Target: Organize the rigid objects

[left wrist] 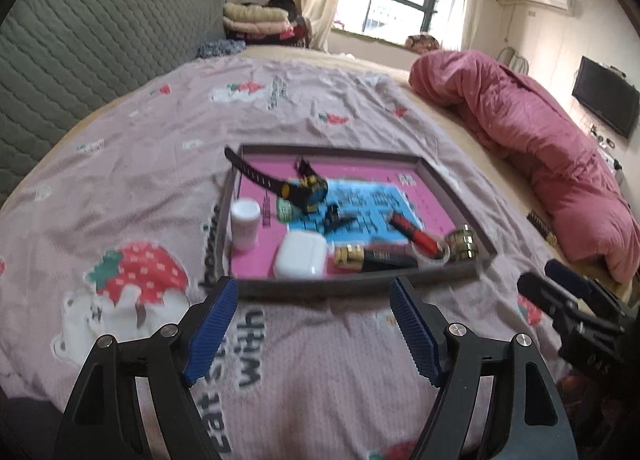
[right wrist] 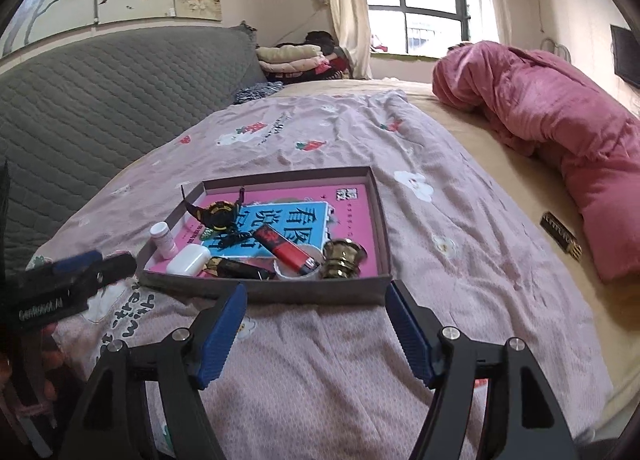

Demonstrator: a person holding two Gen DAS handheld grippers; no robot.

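Note:
A shallow grey box (left wrist: 360, 284) (right wrist: 264, 290) with a pink and blue lining lies on the bedspread. In it lie a black and yellow watch (left wrist: 298, 184) (right wrist: 218, 214), a white bottle (left wrist: 245, 224) (right wrist: 163, 239), a white earbud case (left wrist: 300, 255) (right wrist: 188, 259), a red and black lighter (left wrist: 414, 234) (right wrist: 282, 248), a black and gold stick (left wrist: 376, 256) (right wrist: 236, 269) and a brass piece (left wrist: 462, 246) (right wrist: 344, 258). My left gripper (left wrist: 314, 292) is open and empty just in front of the box. My right gripper (right wrist: 316, 296) is open and empty, also in front of it.
A rolled pink blanket (left wrist: 532, 148) (right wrist: 560, 140) lies along the right side of the bed. A small black and gold bar (right wrist: 560, 234) lies on the sheet beside it. A grey quilted headboard (left wrist: 80, 60) stands at the left. Folded clothes (right wrist: 296, 56) are piled at the far end.

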